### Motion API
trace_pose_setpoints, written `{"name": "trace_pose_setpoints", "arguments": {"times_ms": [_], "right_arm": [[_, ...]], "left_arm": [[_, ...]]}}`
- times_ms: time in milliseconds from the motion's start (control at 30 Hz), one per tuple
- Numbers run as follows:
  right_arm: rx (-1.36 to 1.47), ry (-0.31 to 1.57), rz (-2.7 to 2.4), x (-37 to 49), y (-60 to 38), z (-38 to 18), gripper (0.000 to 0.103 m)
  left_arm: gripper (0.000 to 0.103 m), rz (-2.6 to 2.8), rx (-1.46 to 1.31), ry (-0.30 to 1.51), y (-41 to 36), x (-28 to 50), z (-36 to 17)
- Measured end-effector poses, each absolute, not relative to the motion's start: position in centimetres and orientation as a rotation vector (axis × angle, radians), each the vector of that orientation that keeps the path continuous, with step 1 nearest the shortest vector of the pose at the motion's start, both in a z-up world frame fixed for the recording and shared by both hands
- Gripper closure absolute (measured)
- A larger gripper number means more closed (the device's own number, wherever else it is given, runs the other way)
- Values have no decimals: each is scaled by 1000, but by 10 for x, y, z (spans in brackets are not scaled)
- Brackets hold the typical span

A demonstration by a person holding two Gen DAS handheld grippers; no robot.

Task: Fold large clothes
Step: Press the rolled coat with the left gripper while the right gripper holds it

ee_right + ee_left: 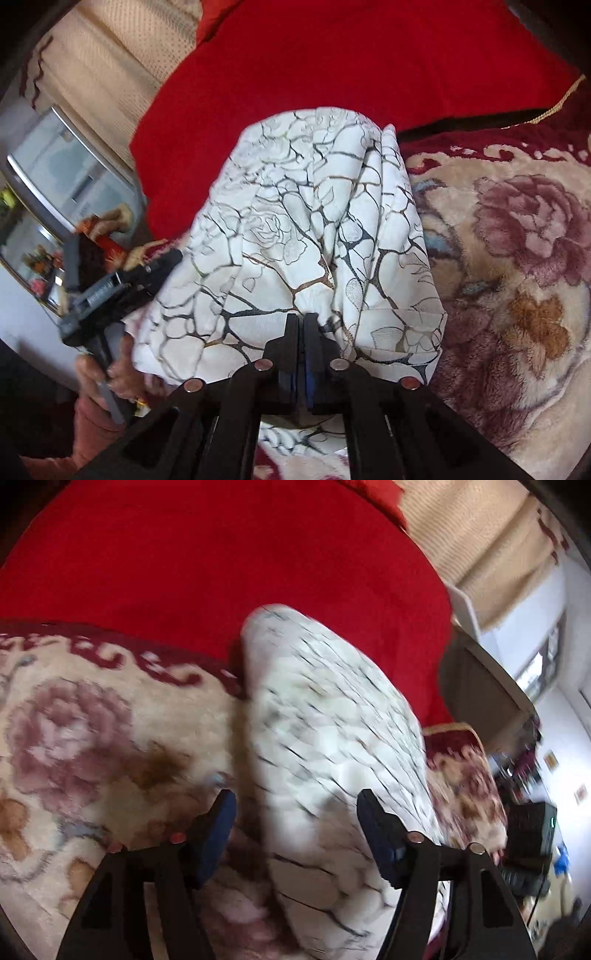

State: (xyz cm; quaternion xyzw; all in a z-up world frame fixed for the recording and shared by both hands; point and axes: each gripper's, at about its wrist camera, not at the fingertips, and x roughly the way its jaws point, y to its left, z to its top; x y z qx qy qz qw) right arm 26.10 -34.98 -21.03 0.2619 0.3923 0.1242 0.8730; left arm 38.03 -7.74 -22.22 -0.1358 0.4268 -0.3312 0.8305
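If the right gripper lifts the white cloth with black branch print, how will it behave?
The white cloth with black branch print is probably floppy: it hangs in deep folds from the shut right gripper. It seems light and thin, likely sliding out unless pinched firmly.

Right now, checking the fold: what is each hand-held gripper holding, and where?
Right hand-held gripper: white patterned cloth, pinched at a gathered fold. Left: open, nothing.

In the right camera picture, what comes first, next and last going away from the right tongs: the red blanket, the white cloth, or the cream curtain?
1. White cloth, pinched in the right tongs.
2. Red blanket, behind the cloth.
3. Cream curtain, far upper left.
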Motion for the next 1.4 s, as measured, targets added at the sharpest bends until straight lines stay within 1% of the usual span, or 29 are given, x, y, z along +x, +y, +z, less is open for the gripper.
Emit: {"name": "trace_pose_setpoints", "arguments": {"times_ms": [67, 133, 200, 400, 467, 500, 567, 600, 733, 767, 833, 933, 967, 1000, 1067, 1133, 1233, 1300, 1367, 1400], "right_arm": [[579, 812, 275, 259, -355, -204, 96], [593, 809, 277, 260, -360, -195, 94], [573, 784, 275, 264, -361, -182, 94], [498, 771, 196, 316, -362, -156, 94], [481, 818, 182, 338, -362, -160, 93], [458, 859, 145, 352, -363, -168, 95], [436, 968, 78, 376, -369, -196, 96], [479, 995, 95, 382, -374, -208, 96], [513, 898, 118, 358, -379, -195, 96], [507, 881, 119, 348, -379, -189, 93], [506, 847, 126, 328, -377, -177, 93], [489, 773, 180, 296, -366, -162, 93], [462, 757, 181, 284, -361, -159, 90], [434, 743, 188, 272, -356, -157, 89], [427, 725, 207, 254, -350, -157, 89], [453, 735, 185, 248, -348, -169, 88], [538, 832, 154, 259, -355, -208, 87], [567, 816, 168, 259, -361, -204, 87], [536, 773, 183, 253, -361, -195, 87], [536, 757, 191, 252, -362, -193, 85]], "left_arm": [[33, -672, -224, 890, -88, 373, -227], [33, -660, -226, 883, -88, 372, -229], [33, -657, -214, 884, -88, 371, -227], [32, -604, -114, 829, -102, 363, -222], [31, -595, -92, 817, -103, 364, -222], [31, -592, -80, 812, -104, 362, -222], [31, -584, -61, 805, -103, 362, -220], [31, -576, -45, 796, -105, 360, -218], [31, -550, -3, 773, -108, 356, -213], [31, -545, 1, 772, -109, 355, -211], [30, -533, 6, 765, -110, 353, -209], [27, -507, 11, 754, -112, 351, -207], [26, -499, 9, 752, -111, 350, -207], [26, -493, 6, 752, -111, 352, -208], [23, -478, 5, 749, -110, 350, -208], [20, -473, 9, 743, -109, 349, -209], [18, -459, 27, 719, -109, 344, -207], [18, -438, 57, 701, -110, 340, -204], [18, -426, 79, 690, -111, 338, -201], [18, -419, 86, 687, -112, 338, -200]]}}
